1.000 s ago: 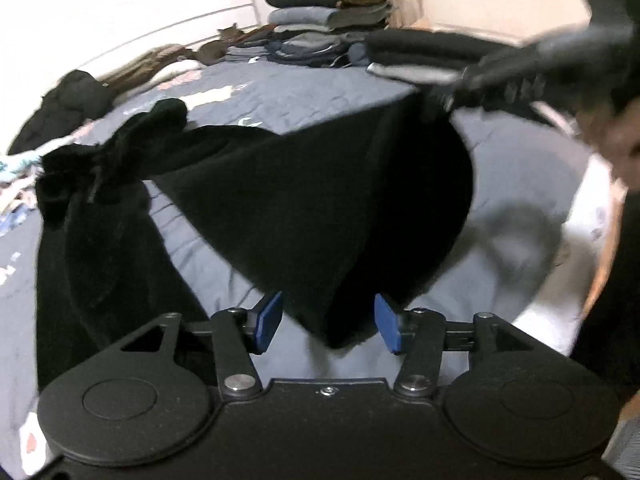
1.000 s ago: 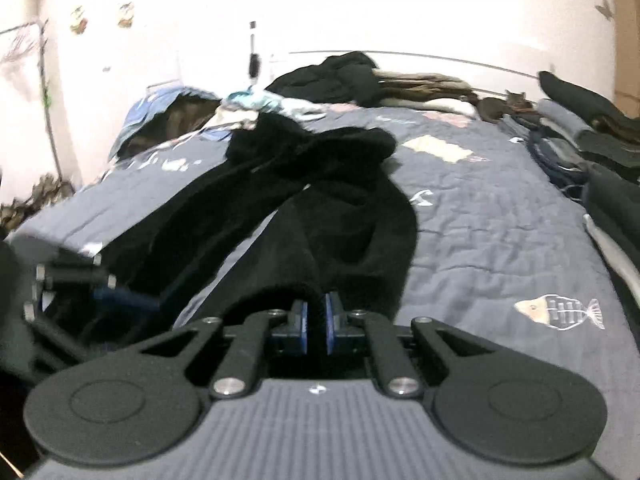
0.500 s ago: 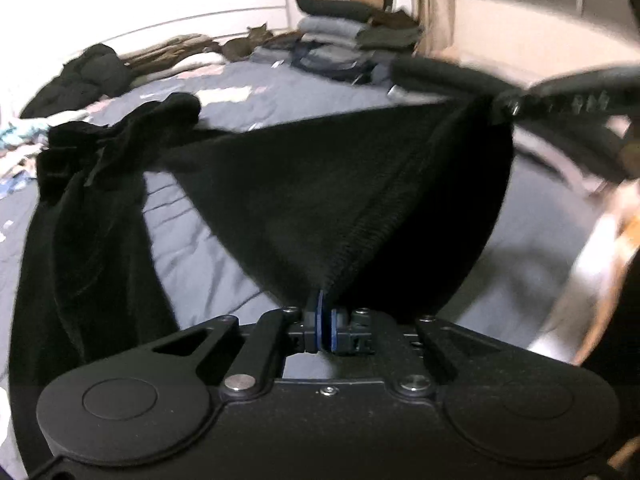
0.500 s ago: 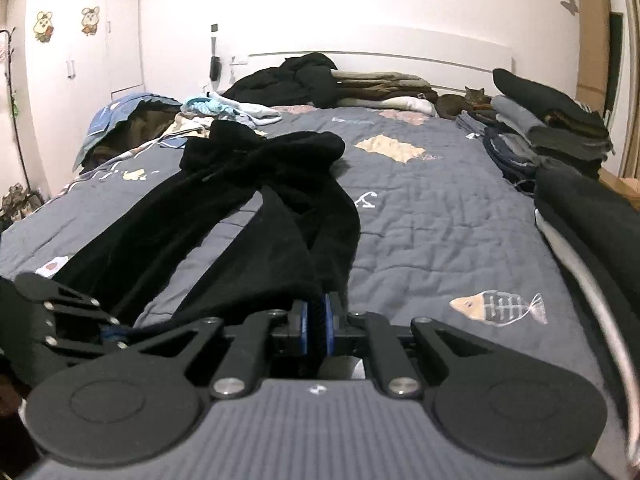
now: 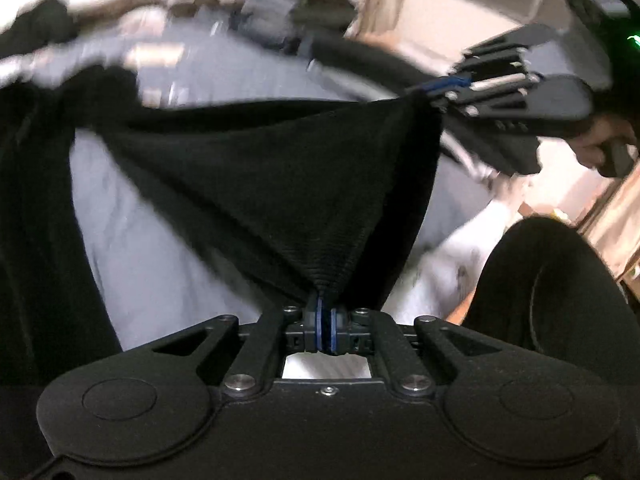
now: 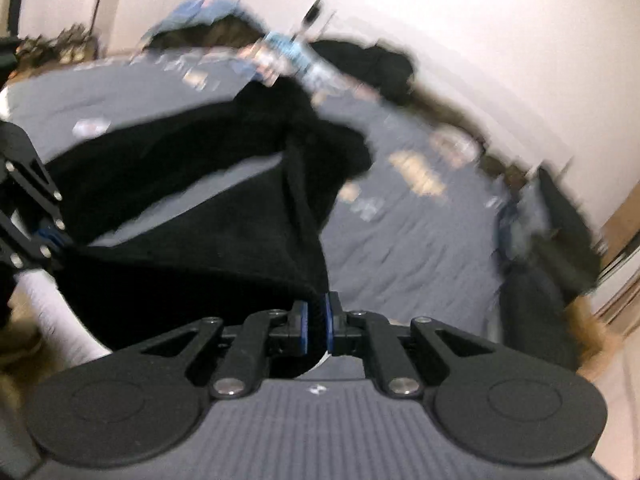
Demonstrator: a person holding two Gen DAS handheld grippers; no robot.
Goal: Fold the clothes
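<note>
Biggest change over the last second: the long black fleece garment (image 5: 280, 184) went from mostly slack on the grey-blue quilted bedspread (image 6: 400, 248) to having its near end lifted and pulled into a taut sheet between the two tools. A second ago the left gripper (image 5: 323, 322) stood spread with the hem loose in front of it; half a second ago it had clamped, and now it's still clenched on a gathered bunch of the ribbed hem. The right gripper (image 6: 314, 322) has been pinched on the other corner of the hem throughout and still is, blue pads (image 6: 303, 328) nearly together with the cloth edge between them. Both views are heavily motion-blurred now, unlike the sharp view half a second ago, so my read is both hands are swinging the hem up and toward the far end. Likely a lengthwise fold in progress, with the far end of the garment still bunched on the bed; can't tell where the hem will land. Pose: left tool low and close to the person, pointing up the bed; right tool higher and off to its right, angled in toward the left. The person's hand (image 5: 600, 144) is wrapped on its grip. A blurred stack of folded dark clothes (image 5: 296, 12) sits at the far bed edge.
</note>
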